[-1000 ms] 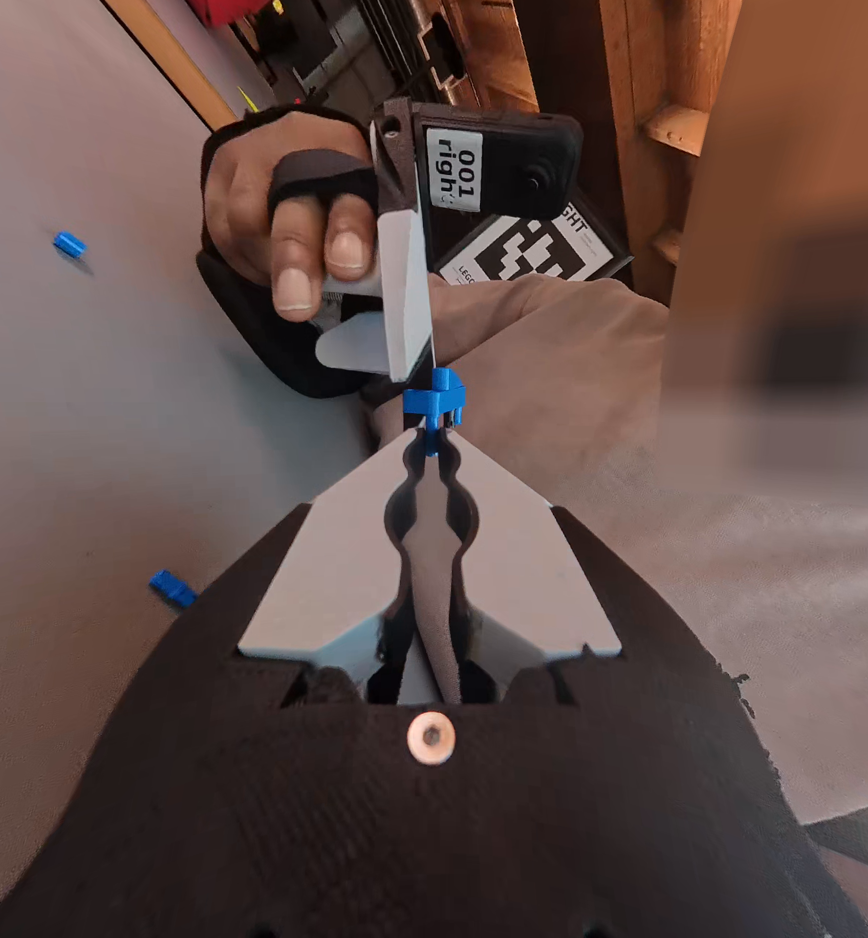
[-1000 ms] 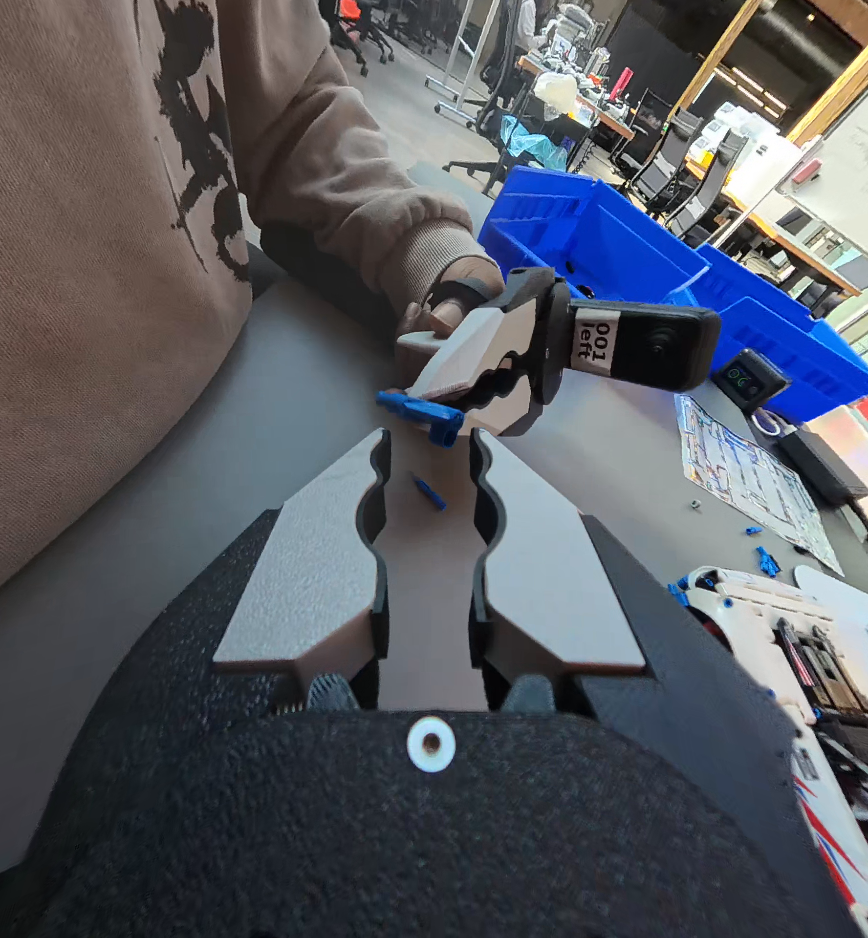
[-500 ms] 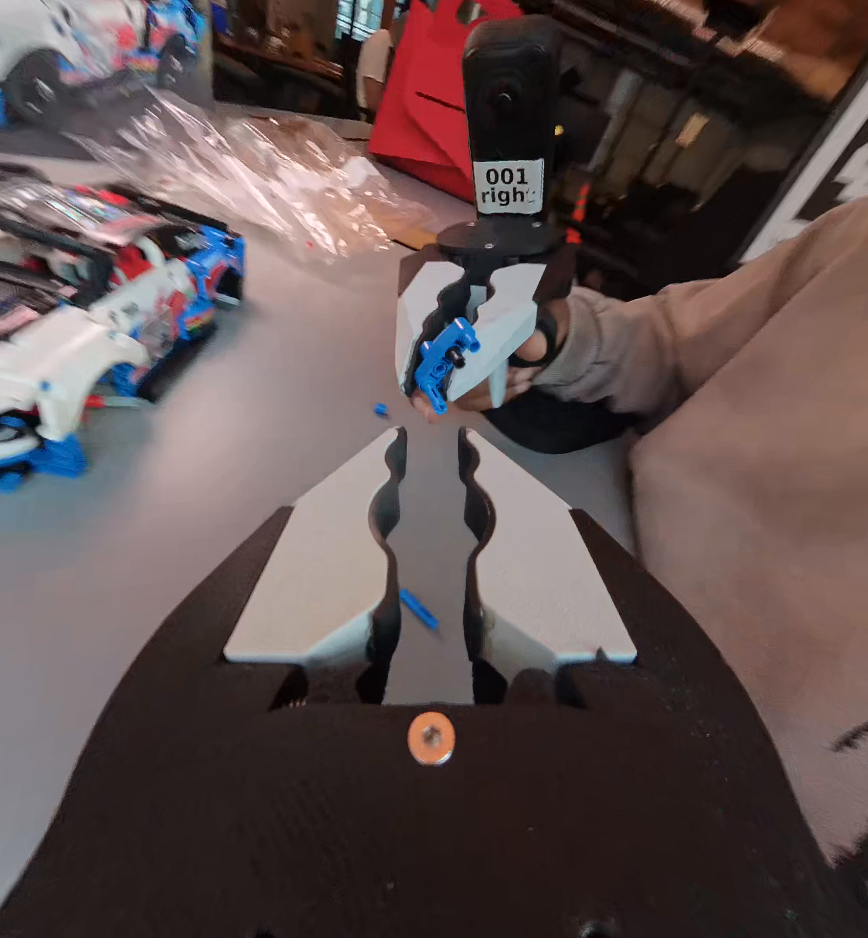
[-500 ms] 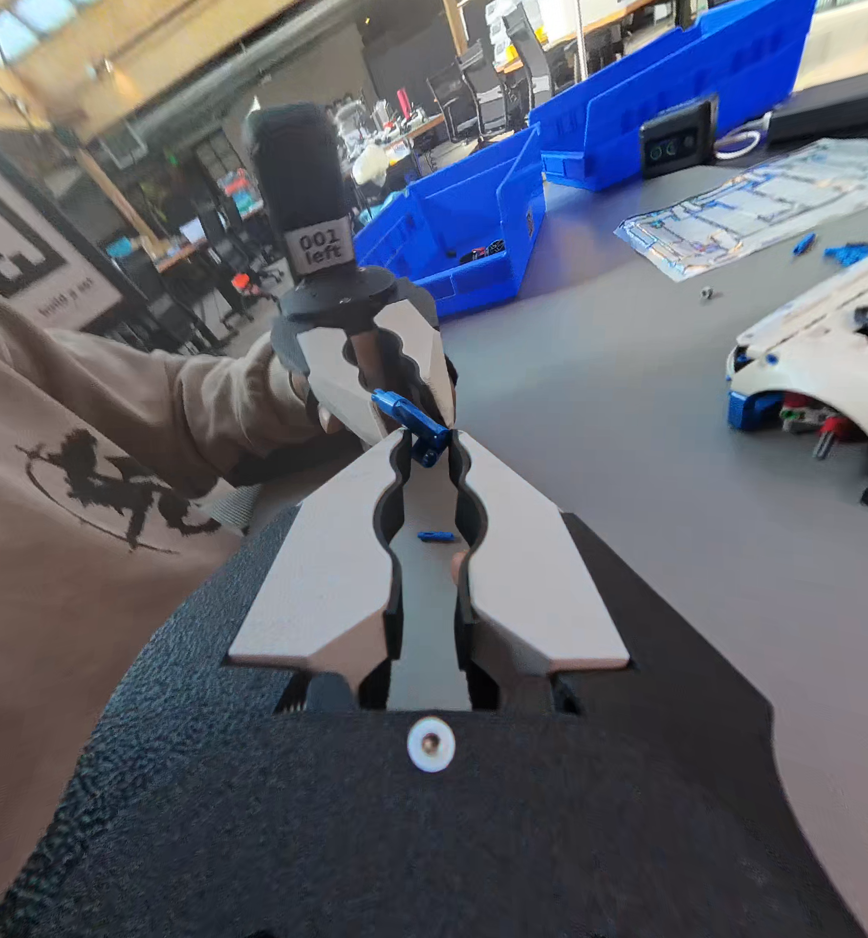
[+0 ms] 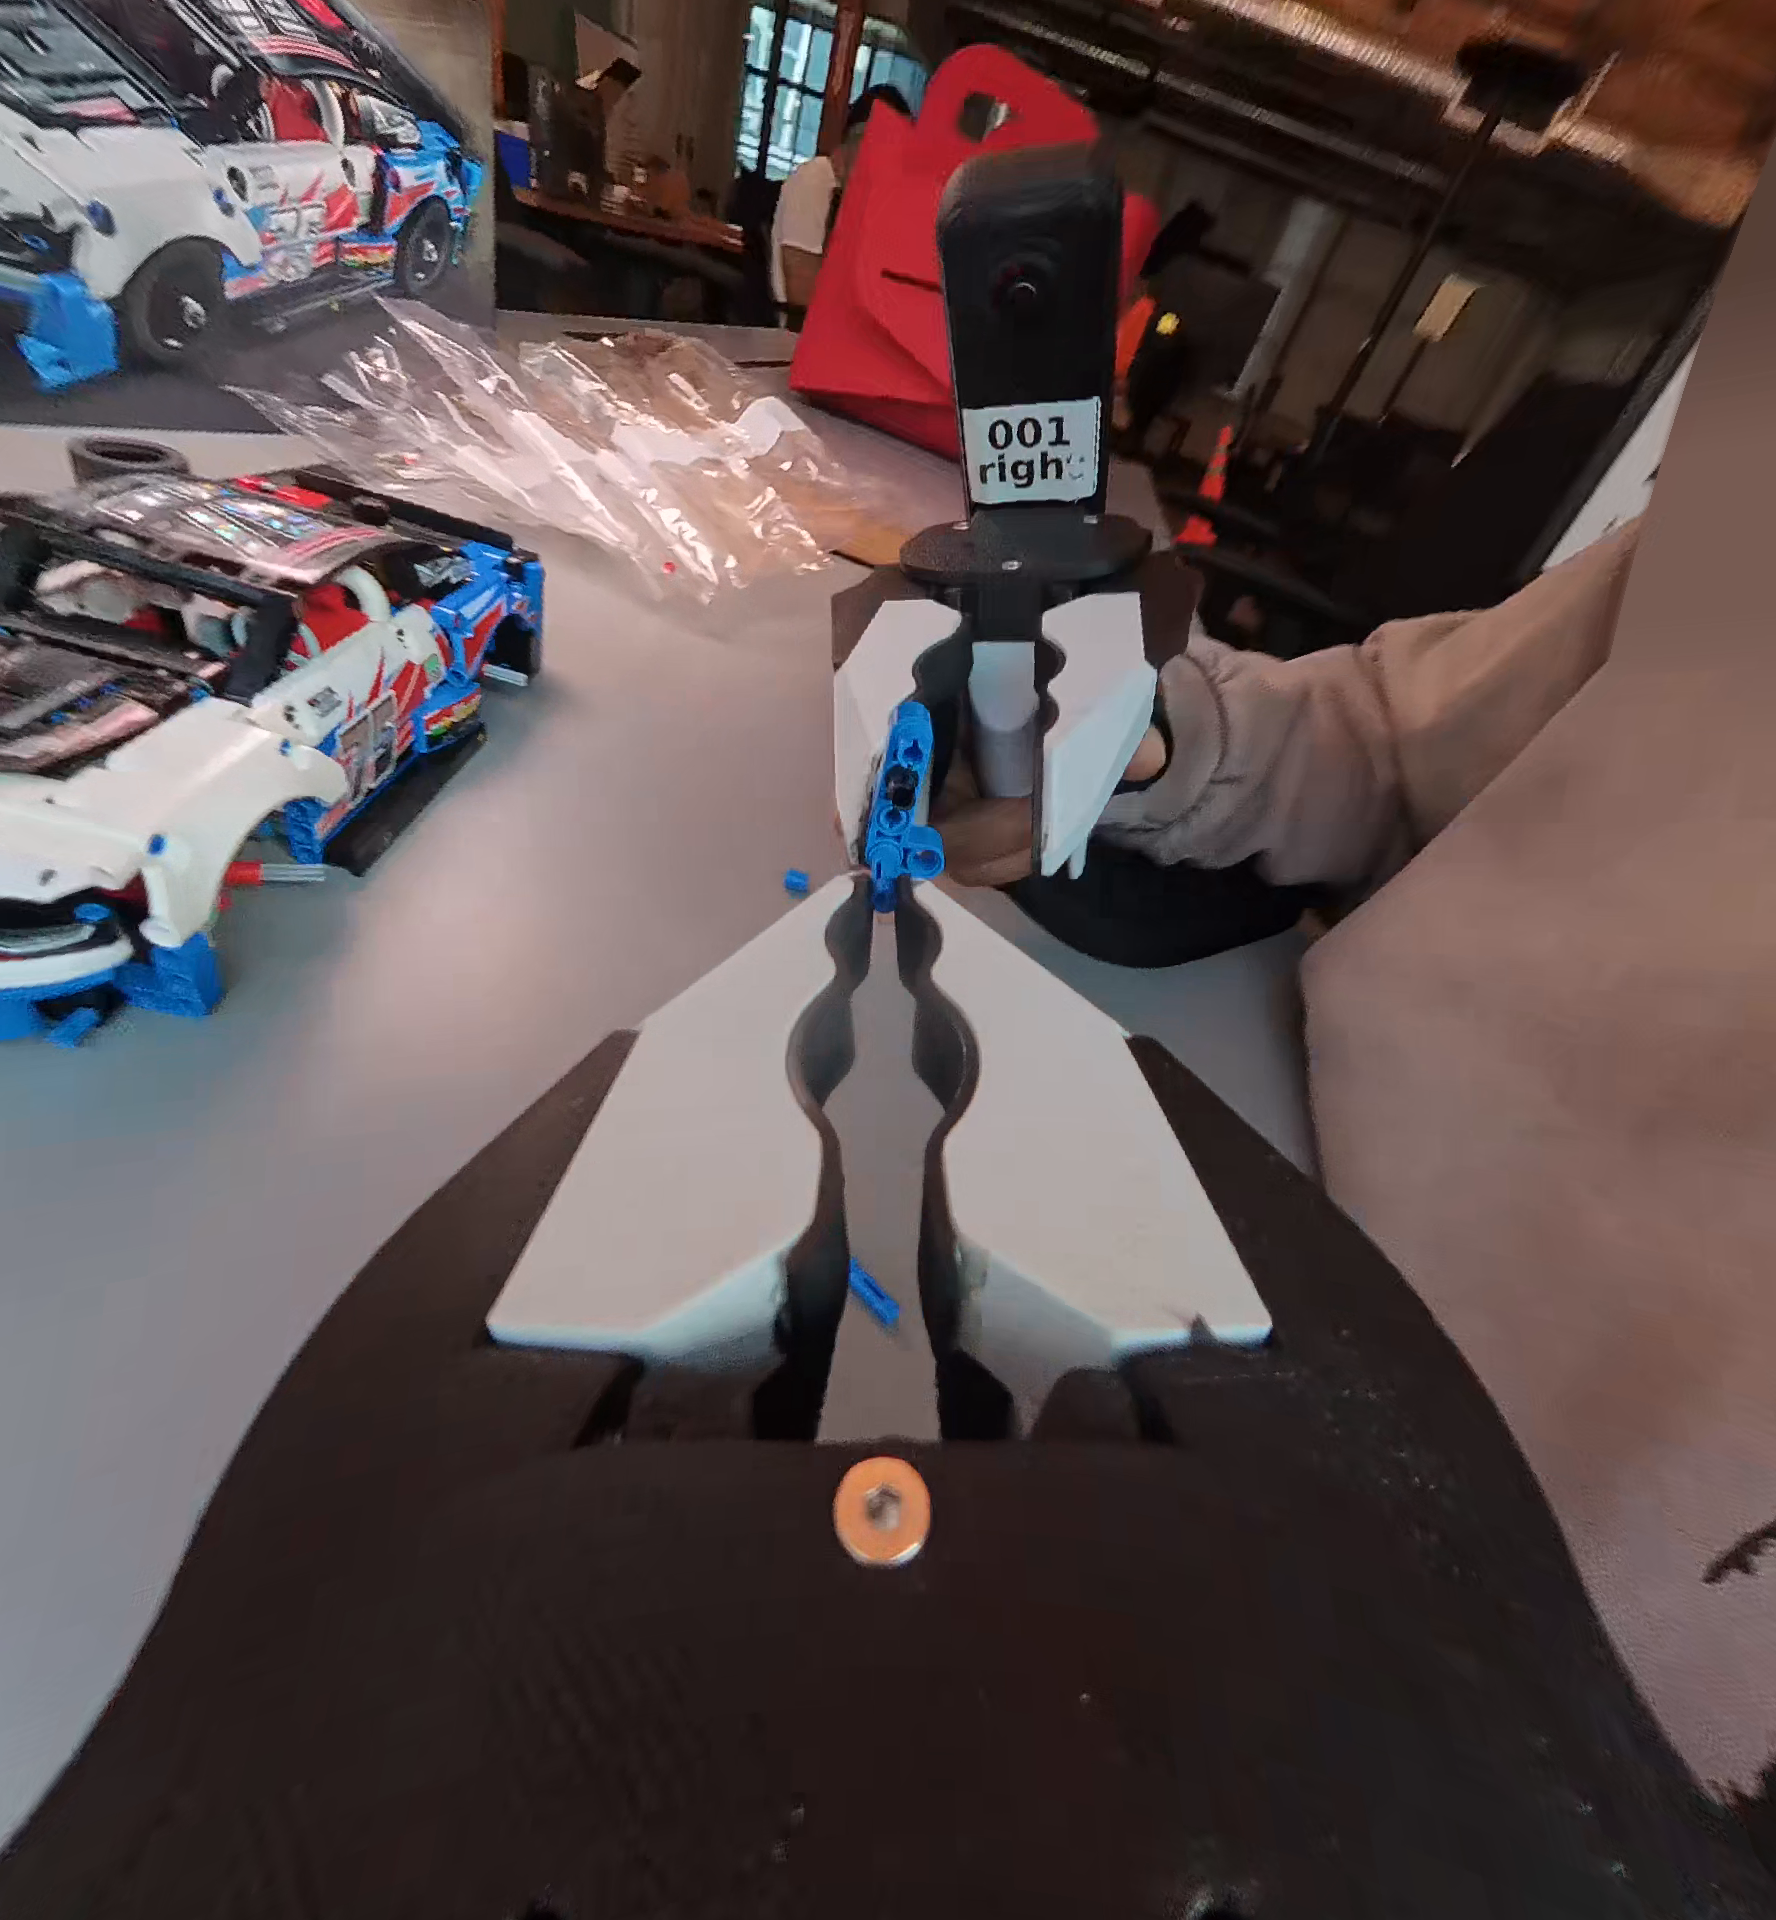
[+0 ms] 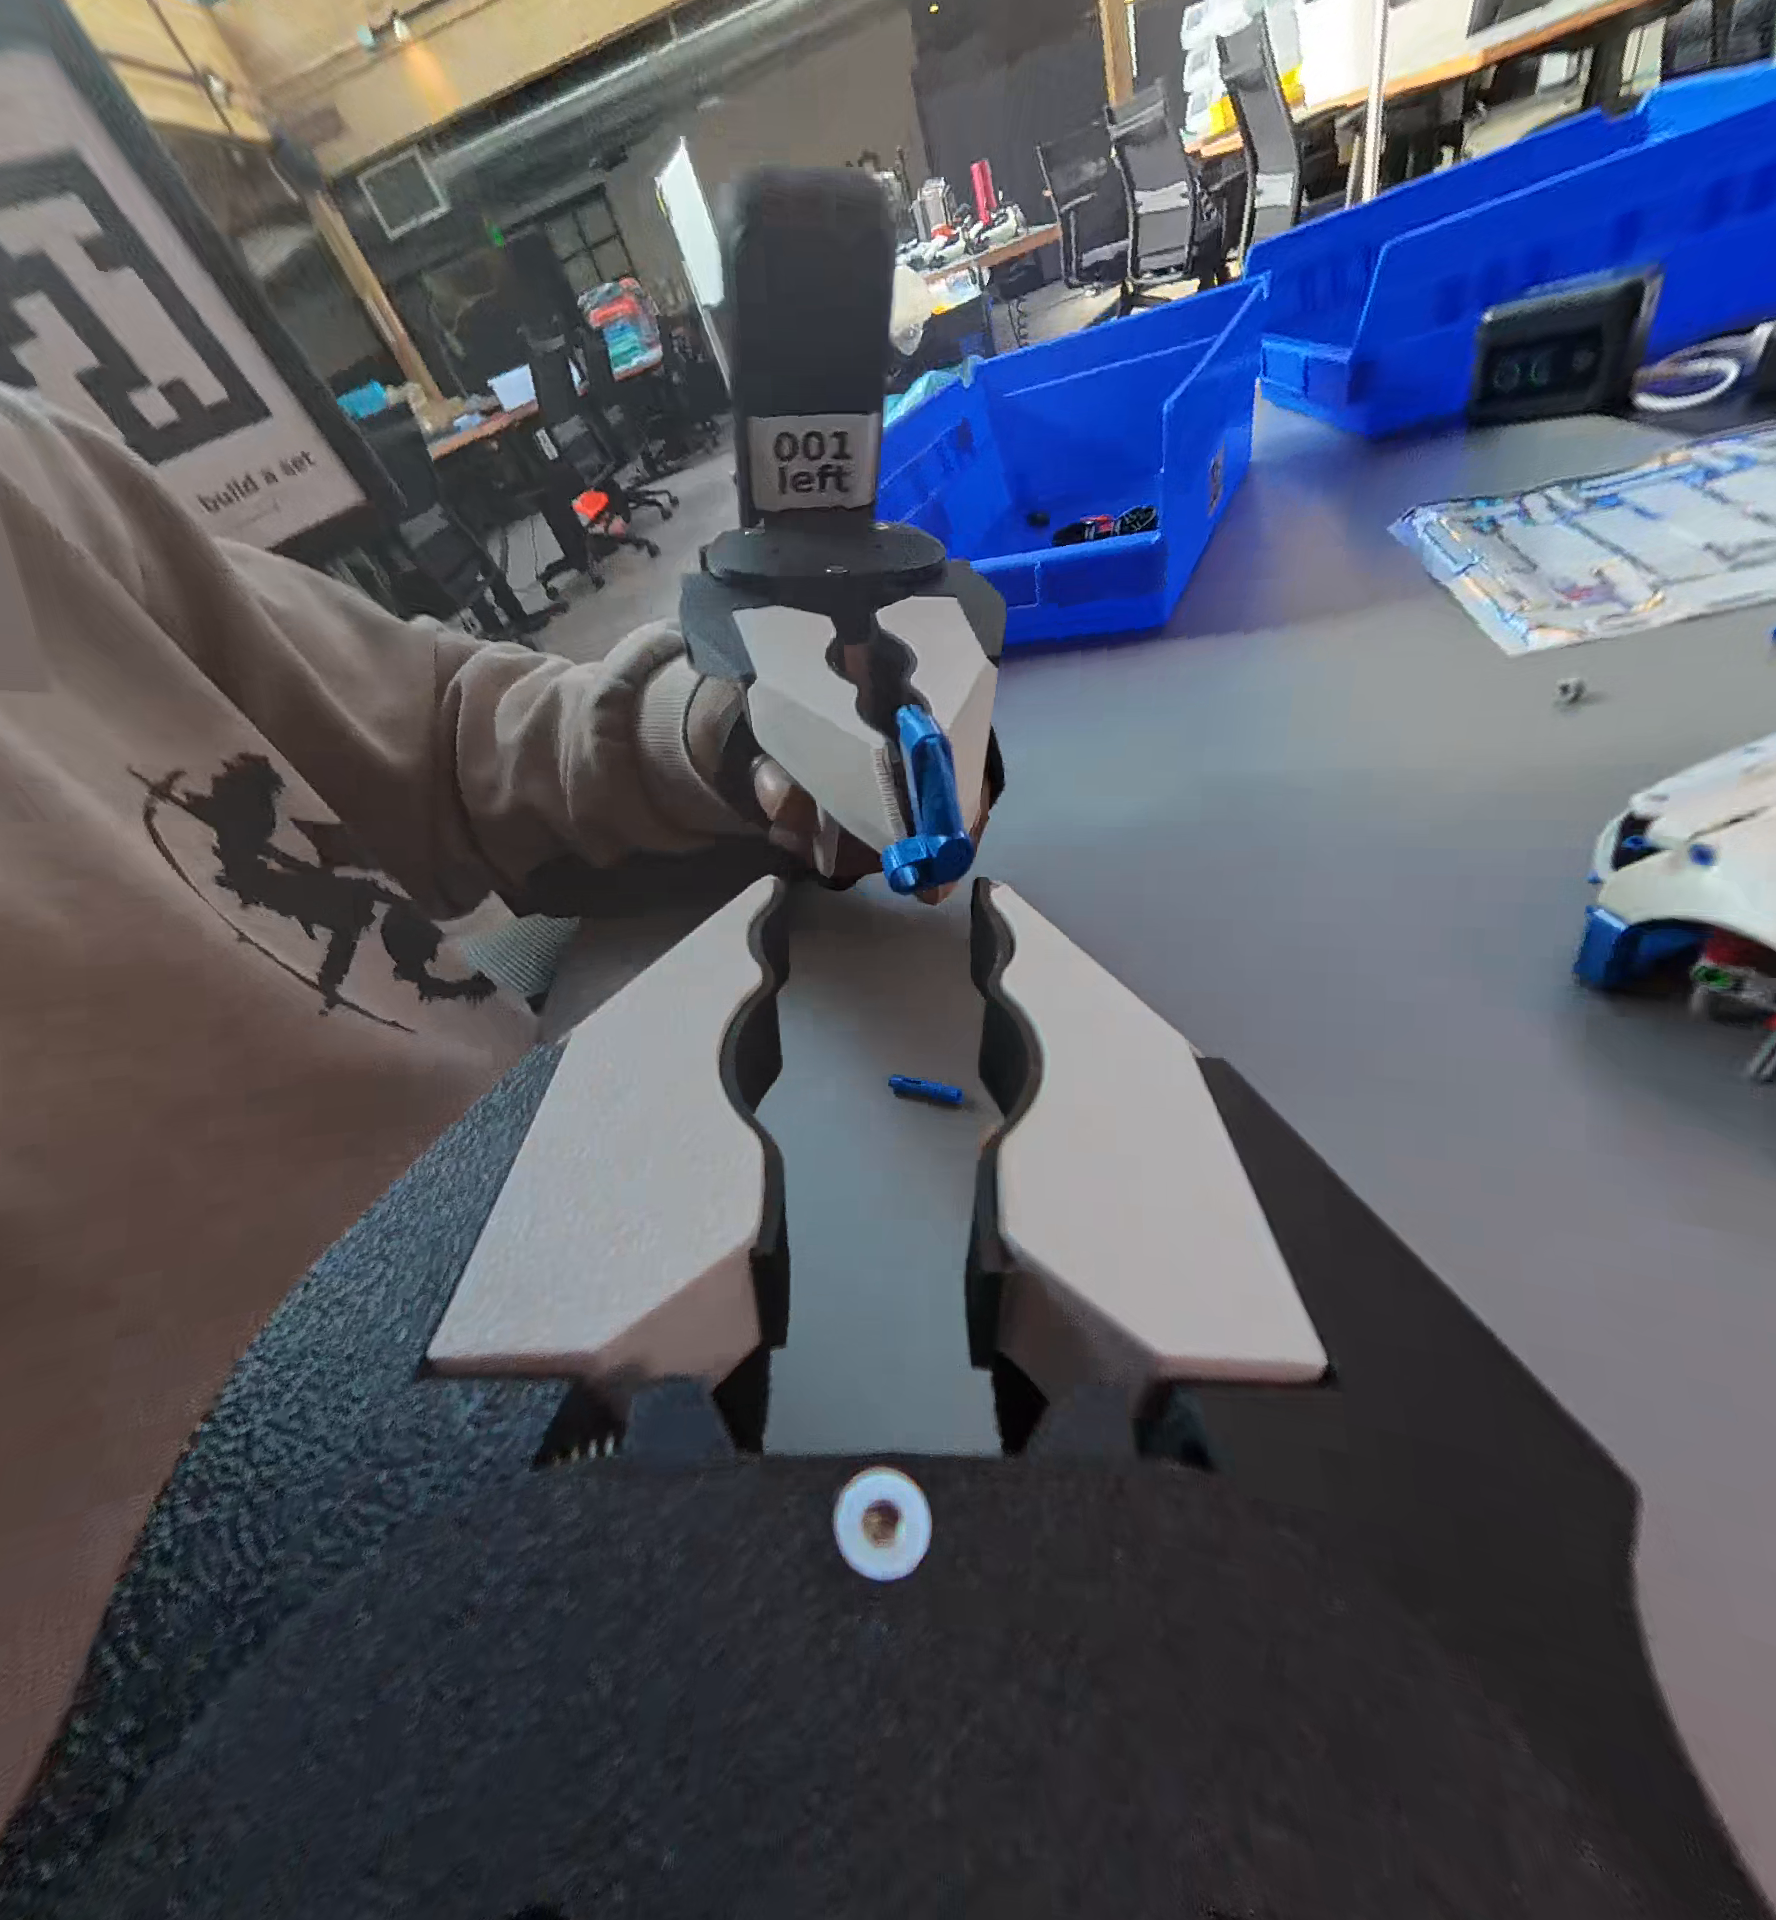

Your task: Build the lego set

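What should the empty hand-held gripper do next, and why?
Probably lower the right hand-held gripper onto the small blue pin and close on it. It is open and empty, and the pin lies loose on the table, showing right between its fingers. The left hand-held gripper grips the blue beam, whose holes look as if they could take a pin.

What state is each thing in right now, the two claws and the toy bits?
Left claw: shut on blue piece, held off the table.
Right claw: open, empty.
Lego car: partly built, on the table.
Blue pin: lying loose on the table.
Blue bin: open.
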Demonstrator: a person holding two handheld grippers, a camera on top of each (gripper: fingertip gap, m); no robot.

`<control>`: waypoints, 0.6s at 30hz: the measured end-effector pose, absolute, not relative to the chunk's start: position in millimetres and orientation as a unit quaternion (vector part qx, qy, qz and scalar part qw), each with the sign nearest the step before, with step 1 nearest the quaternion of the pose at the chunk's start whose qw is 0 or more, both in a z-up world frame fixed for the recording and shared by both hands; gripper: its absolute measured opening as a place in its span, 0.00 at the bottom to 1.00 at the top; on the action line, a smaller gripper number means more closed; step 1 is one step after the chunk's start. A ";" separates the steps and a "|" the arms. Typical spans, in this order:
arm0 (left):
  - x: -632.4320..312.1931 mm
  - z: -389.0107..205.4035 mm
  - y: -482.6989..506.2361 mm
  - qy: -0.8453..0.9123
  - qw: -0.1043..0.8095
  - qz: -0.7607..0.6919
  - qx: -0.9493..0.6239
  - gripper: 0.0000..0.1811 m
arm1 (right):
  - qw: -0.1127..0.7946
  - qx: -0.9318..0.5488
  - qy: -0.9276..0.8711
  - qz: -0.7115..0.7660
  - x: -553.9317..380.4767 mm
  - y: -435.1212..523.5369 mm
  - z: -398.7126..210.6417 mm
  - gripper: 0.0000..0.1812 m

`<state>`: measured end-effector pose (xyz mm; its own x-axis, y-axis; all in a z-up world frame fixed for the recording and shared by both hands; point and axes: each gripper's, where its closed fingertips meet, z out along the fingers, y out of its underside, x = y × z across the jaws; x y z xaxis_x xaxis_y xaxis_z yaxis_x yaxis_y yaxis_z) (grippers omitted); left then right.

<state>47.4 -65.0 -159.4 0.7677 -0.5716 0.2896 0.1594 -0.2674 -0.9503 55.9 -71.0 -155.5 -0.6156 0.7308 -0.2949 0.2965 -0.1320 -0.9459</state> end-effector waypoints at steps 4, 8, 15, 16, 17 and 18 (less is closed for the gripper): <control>53.1 -154.8 -71.0 0.115 0.564 -0.402 -0.712 0.01 | 0.239 -0.347 -0.671 0.610 58.7 -72.1 -154.4 0.20; 63.2 -150.8 -74.9 0.121 0.557 -0.440 -0.694 0.01 | 0.234 -0.338 -0.663 0.625 60.3 -80.5 -147.5 0.08; 68.5 -146.7 -78.7 0.133 0.560 -0.451 -0.682 0.02 | 0.254 -0.315 -0.680 0.611 65.4 -85.1 -144.9 0.07; 68.5 -145.9 -78.6 0.132 0.562 -0.453 -0.680 0.05 | 0.252 -0.313 -0.681 0.613 66.1 -86.8 -144.4 0.07; 69.1 -146.2 -78.8 0.134 0.561 -0.453 -0.680 0.05 | 0.250 -0.313 -0.682 0.612 66.5 -88.5 -145.0 0.07; 70.4 -146.0 -79.6 0.136 0.560 -0.455 -0.679 0.05 | 0.249 -0.314 -0.683 0.611 66.0 -89.3 -145.9 0.07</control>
<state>70.4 -79.6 -146.0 0.5488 -0.6949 0.4647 0.3245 -0.3352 -0.8845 66.0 -89.3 -145.9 -0.6784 0.7334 -0.0434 0.1249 0.0570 -0.9905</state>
